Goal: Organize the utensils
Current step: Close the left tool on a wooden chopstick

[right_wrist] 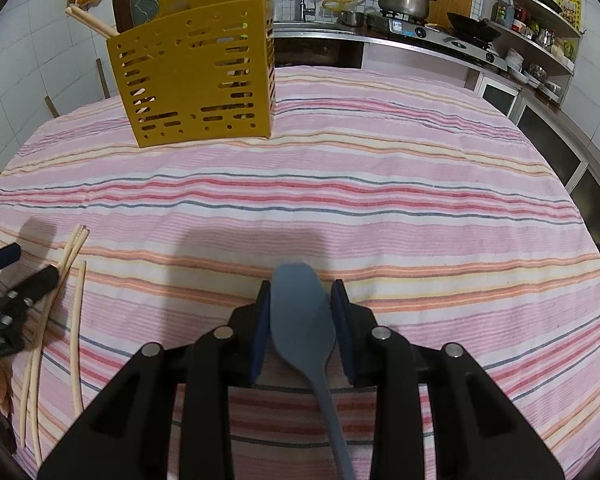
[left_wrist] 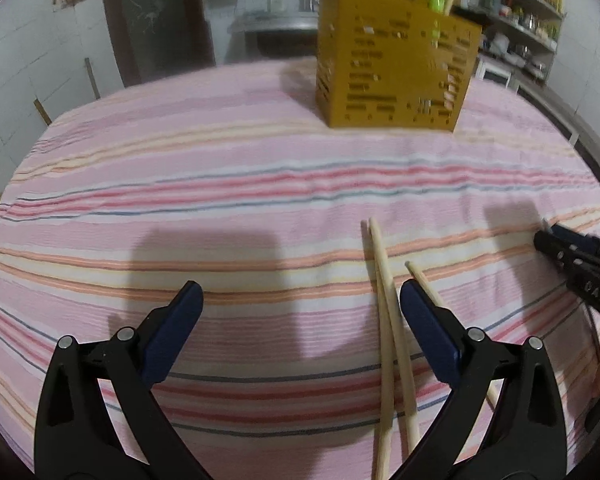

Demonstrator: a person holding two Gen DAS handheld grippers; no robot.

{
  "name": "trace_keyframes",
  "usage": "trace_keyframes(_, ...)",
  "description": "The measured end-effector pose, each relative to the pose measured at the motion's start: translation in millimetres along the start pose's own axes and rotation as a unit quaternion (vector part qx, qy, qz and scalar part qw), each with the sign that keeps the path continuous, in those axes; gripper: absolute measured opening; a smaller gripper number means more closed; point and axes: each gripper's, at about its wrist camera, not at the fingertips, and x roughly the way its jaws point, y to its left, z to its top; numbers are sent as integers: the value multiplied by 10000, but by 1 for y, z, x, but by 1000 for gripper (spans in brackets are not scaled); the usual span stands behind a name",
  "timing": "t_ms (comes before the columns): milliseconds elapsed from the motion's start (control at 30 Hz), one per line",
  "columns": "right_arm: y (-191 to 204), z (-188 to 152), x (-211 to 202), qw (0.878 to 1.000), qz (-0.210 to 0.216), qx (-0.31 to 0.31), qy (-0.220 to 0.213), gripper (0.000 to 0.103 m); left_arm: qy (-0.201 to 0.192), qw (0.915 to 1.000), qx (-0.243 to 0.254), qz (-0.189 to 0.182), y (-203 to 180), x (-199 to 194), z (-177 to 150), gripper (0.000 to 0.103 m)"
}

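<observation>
Pink cotton cloth with red, orange and grey stripes [right_wrist: 380, 208] covers the table, and both hand-held grippers angle down toward it from the near edge.

The right gripper [right_wrist: 302, 320], black with dark blue pads, has its jaws drawn in on either side of the bowl of a slate-blue plastic spoon [right_wrist: 300, 320]. The pads appear to press the spoon's edges, so it looks clamped. The spoon's bowl points away over the cloth, and its handle runs back under the gripper and out of the bottom of the view.

The left gripper [left_wrist: 300, 312] has its jaws spread wide with nothing between the pads. Three pale wooden chopsticks [left_wrist: 384, 320] lie loose on the cloth beside its right finger; two cross each other inside the gap, and the third passes under that finger, partly hidden.

A mustard-yellow perforated plastic utensil holder [right_wrist: 196, 80] stands upright at the far side of the table, well apart from both grippers. More chopsticks and something bright green stick out of its top. In the left wrist view the holder is blurred.

Fingertips of the person's hands show at the frame edges, cut off.
</observation>
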Motion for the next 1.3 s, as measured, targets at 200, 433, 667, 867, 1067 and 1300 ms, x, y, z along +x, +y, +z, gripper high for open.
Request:
trace_keyframes(200,-1,0,0,10000,1,9,0,30,19,9997,204,148,0,-4,-7,96)
trace_keyframes(433,1,0,1,10000,-49,27,8,31,95,9989,421,208,-12,2,-7,96)
trace_keyframes(667,7,6,3,9996,-186,83,205,31,332,9994,38,-6,-8,19,8,71)
trace_keyframes(867,-1,19,7,9979,133,-138,620,31,503,9986,104,-155,-23,23,18,44)
trace_keyframes(1067,-2,17,9,9971,265,-270,654,31,535,9984,101,-168,-30,27,23,41)
trace_keyframes(1300,-8,16,6,9983,424,197,355,30,507,9985,126,-190,-33,30,29,24)
